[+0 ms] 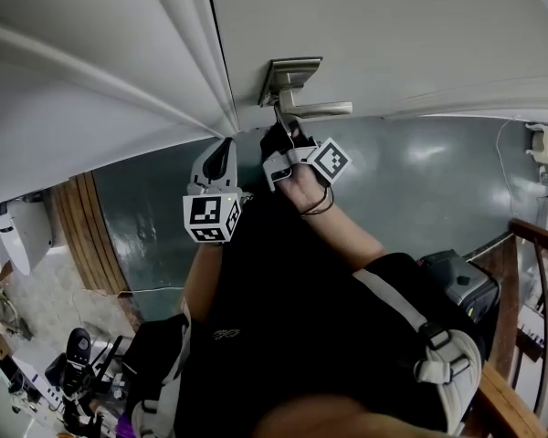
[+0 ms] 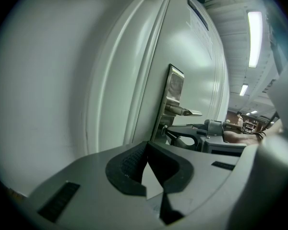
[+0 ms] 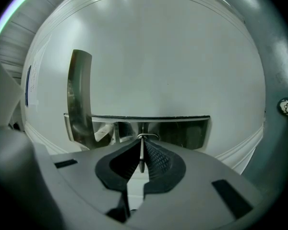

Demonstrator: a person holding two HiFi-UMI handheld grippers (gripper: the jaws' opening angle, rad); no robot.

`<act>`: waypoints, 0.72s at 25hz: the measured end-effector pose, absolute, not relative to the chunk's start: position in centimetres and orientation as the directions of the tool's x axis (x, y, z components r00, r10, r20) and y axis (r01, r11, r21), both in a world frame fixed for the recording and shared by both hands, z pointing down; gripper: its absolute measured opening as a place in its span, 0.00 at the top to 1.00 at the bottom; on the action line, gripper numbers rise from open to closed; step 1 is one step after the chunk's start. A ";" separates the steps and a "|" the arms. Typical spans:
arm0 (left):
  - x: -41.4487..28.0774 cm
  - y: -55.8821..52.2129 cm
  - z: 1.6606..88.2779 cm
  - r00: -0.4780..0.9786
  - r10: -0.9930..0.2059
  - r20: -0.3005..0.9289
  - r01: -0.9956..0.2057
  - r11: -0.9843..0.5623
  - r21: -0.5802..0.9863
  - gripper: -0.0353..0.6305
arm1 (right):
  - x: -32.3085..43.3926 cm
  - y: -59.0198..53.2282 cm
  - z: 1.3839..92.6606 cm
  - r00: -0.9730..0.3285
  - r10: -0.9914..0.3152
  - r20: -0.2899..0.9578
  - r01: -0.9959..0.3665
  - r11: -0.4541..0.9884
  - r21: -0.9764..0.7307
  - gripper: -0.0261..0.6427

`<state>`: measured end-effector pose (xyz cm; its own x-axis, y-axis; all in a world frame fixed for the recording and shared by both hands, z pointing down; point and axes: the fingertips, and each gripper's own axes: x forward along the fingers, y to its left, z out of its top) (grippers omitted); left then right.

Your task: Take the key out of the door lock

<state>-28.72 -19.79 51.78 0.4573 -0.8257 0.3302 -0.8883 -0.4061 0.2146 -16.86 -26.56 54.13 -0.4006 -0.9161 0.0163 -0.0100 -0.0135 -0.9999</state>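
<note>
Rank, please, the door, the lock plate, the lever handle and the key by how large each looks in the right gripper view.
1. door, which fills most of the view
2. lock plate
3. lever handle
4. key, seen edge-on, so it shows only as a thin sliver

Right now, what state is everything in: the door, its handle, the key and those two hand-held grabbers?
door: appears shut against its frame.
handle: level, not pressed down.
key: pinched edge-on, far end at the lock plate, seemingly not yet out.
right gripper: shut on the key.
left gripper: shut, empty, beside the door.
</note>
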 end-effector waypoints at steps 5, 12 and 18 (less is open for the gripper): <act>-29.1 -19.8 51.7 0.450 -0.829 0.333 -0.892 -0.400 0.210 0.91 | -16.8 -26.6 54.2 -0.393 -0.920 0.002 -0.003 -0.001 -1.000 0.92; -28.9 -19.9 51.8 0.447 -0.827 0.341 -0.894 -0.398 0.207 0.91 | -16.9 -26.5 53.9 -0.381 -0.924 -0.003 0.025 -0.007 -1.000 0.92; -28.7 -20.2 51.1 0.451 -0.828 0.333 -0.892 -0.406 0.198 0.91 | -16.9 -26.3 53.5 -0.412 -0.911 -0.014 -0.023 0.026 -0.999 0.92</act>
<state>-28.71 -20.19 51.10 0.4508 -0.8283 0.3327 -0.8922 -0.4060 0.1981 -16.95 -26.32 53.48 -0.4120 -0.9111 -0.0143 -0.0229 0.0260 -0.9994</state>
